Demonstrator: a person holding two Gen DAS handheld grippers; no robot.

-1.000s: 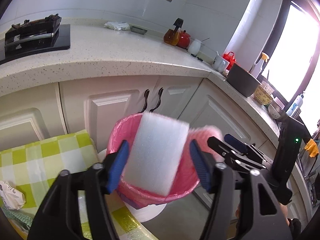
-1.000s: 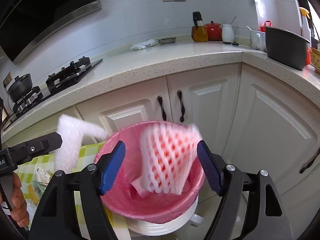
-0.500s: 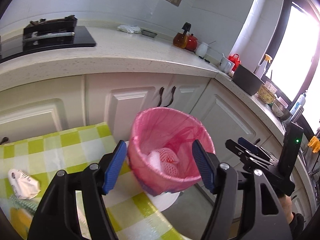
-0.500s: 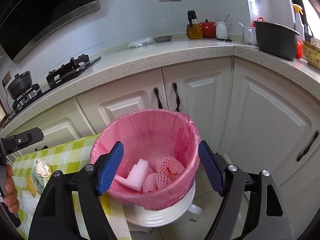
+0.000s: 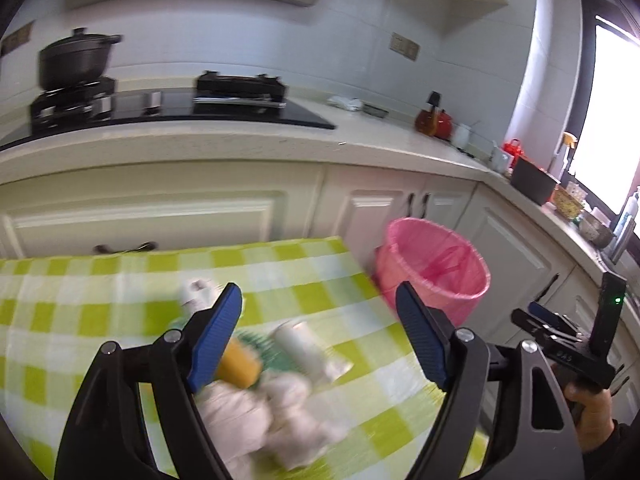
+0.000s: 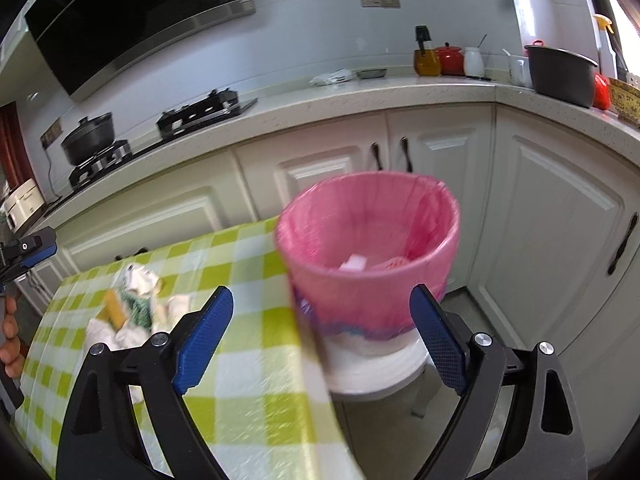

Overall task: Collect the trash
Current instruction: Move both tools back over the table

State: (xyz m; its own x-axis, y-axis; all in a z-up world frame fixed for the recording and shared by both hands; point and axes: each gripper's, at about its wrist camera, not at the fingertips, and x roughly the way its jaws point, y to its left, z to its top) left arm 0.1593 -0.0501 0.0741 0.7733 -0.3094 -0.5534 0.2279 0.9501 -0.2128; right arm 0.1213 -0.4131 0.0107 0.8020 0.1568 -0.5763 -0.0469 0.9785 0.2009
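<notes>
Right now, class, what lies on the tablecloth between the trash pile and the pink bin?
Only bare green-checked tablecloth lies between the trash pile and the pink bin; the right wrist view shows it best.

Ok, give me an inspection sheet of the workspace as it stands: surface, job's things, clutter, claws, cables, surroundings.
Surface: green-and-white checked tablecloth, blurred.
Job's things: pink-lined round trash bin beside the table's edge, holding a white foam piece and red mesh fruit netting; still on the cloth, a heap of crumpled white paper, a yellow cylinder, a green-patterned wrapper and a white tube.
Clutter: nothing seen beyond that heap.
Claws: left claw open and empty above the heap; right claw open and empty in front of the bin; both have just been opening.
Cables: nothing seen.
Surroundings: white cabinets, gas hob with black pot.
</notes>
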